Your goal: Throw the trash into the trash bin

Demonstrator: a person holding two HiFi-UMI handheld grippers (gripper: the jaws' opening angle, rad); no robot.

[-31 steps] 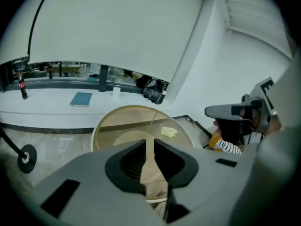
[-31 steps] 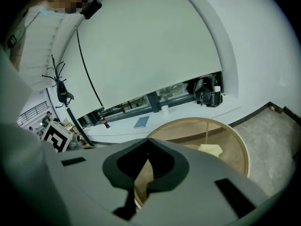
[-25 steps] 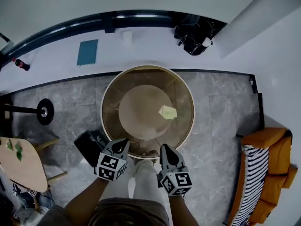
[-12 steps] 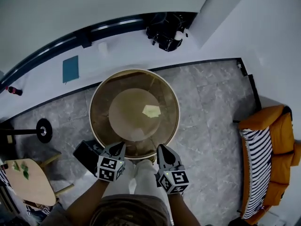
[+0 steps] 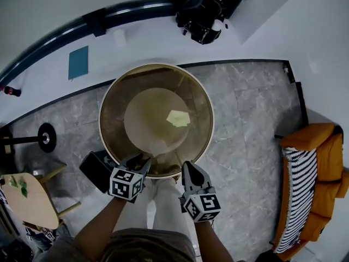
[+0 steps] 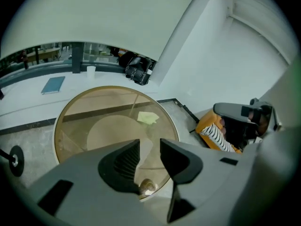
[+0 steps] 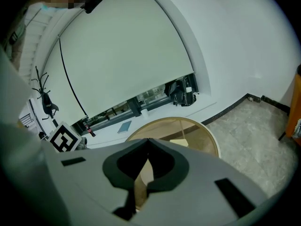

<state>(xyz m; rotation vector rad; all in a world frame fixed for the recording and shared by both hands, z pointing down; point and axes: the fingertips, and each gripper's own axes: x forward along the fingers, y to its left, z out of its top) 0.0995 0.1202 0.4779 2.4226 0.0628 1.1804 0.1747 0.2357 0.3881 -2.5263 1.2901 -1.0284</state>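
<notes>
So the left gripper (image 5: 140,161) has just been popping its jaws open. They're spread now with nothing between them, just the glass table (image 5: 115,111) showing through the gap. The right gripper (image 5: 190,167) beside it has its jaws pressed together at the tips, nothing pinched. Both hang over the table's near rim. The trash, a yellowish scrap of paper (image 5: 178,118), lies on the glass out ahead of both grippers, well apart from either. There's a dark boxy thing (image 5: 97,170) on the floor just left of the left gripper. Might be the bin, hard to tell from here.
</notes>
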